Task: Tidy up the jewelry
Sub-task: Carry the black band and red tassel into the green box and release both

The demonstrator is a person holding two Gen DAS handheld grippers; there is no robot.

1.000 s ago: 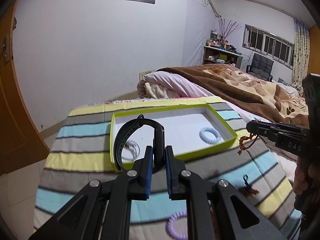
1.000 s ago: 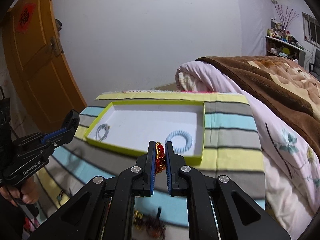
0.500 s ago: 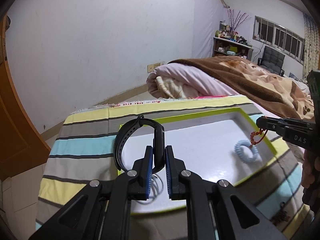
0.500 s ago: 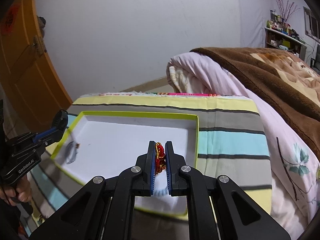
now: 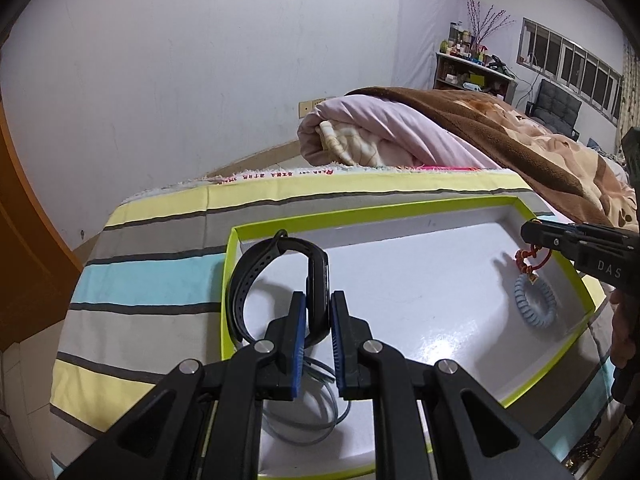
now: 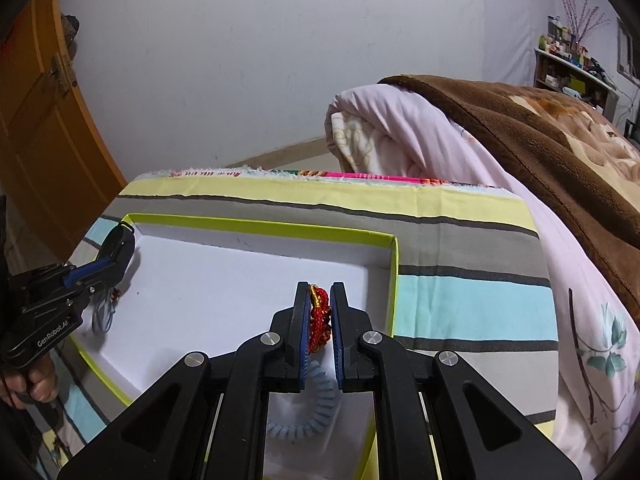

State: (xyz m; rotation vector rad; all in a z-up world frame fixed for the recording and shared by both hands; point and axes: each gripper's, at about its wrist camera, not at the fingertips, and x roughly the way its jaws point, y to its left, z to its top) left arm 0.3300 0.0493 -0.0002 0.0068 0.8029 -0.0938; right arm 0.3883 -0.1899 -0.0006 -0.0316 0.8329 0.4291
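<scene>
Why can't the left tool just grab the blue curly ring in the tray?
Probably not now: the left tool is full, holding the black watch band, and the right tool with the red bracelet hangs above the blue curly ring.

left tool [image 5: 318, 334] grips black wristband [image 5: 256, 280] | over tray [image 5: 400, 210] (green-rimmed)

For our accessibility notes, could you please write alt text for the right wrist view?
The right tongs, their jaws just opening, hold a red and gold knotted bracelet over a white tray with a lime-green rim, above a pale blue spiral hair tie. The left tongs reach in at the tray's left, on a striped cloth.
</scene>
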